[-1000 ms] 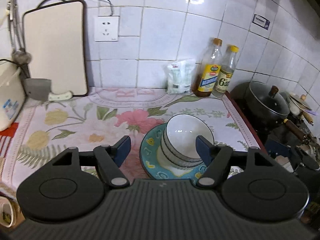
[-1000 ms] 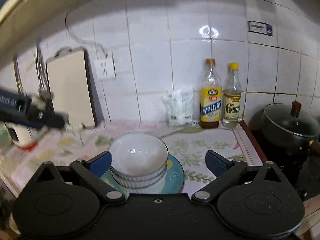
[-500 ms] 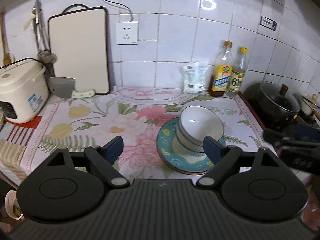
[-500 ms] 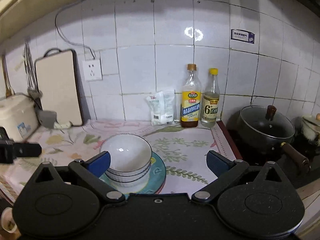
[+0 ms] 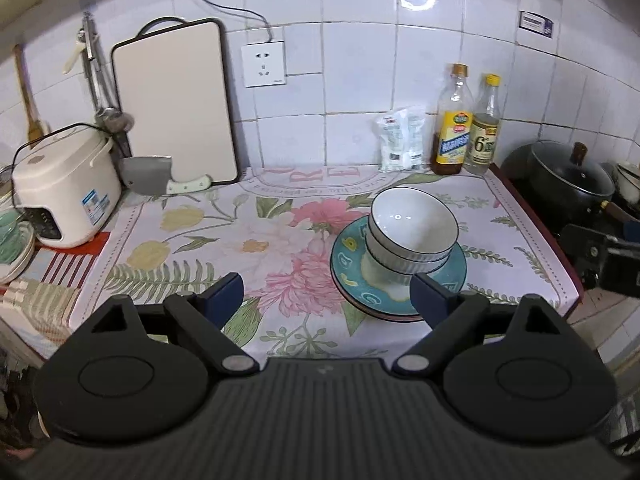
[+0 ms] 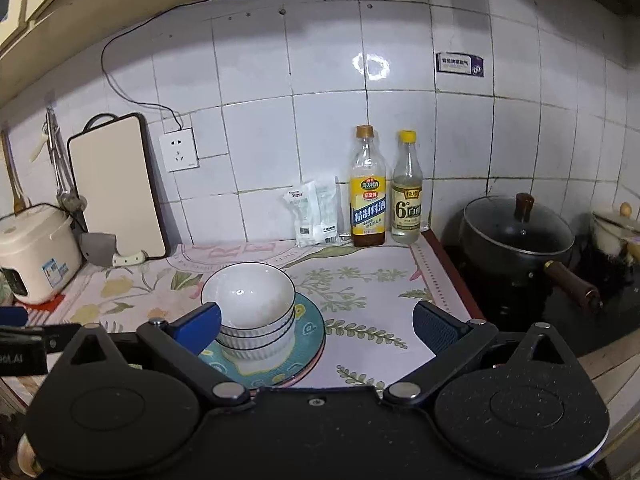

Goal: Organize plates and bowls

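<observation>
A stack of white bowls (image 5: 412,228) with dark rims sits on teal plates (image 5: 352,276) carrying yellow letters, on the floral cloth (image 5: 208,240) in front of the tiled wall. The left gripper (image 5: 326,302) hangs short of the stack, its jaws opening with only bare cloth between them; the right gripper (image 6: 316,330) stands wide open, its left pad in front of the bowls without pressing on them. Behind stand a yellow-labelled bottle (image 6: 368,196) with Chinese characters and a clear bottle (image 6: 407,196) marked "6°", beside a white printed packet (image 6: 316,214). Large letters "RE" show upside down on the cloth's far border. The left view alone takes in pale green dishes (image 5: 12,236) beside the rice cooker (image 5: 64,188); the right view alone shows the whole lidded black pot (image 6: 520,236) with its wooden handle, and a blue wall sticker (image 6: 460,65) too small to read.
</observation>
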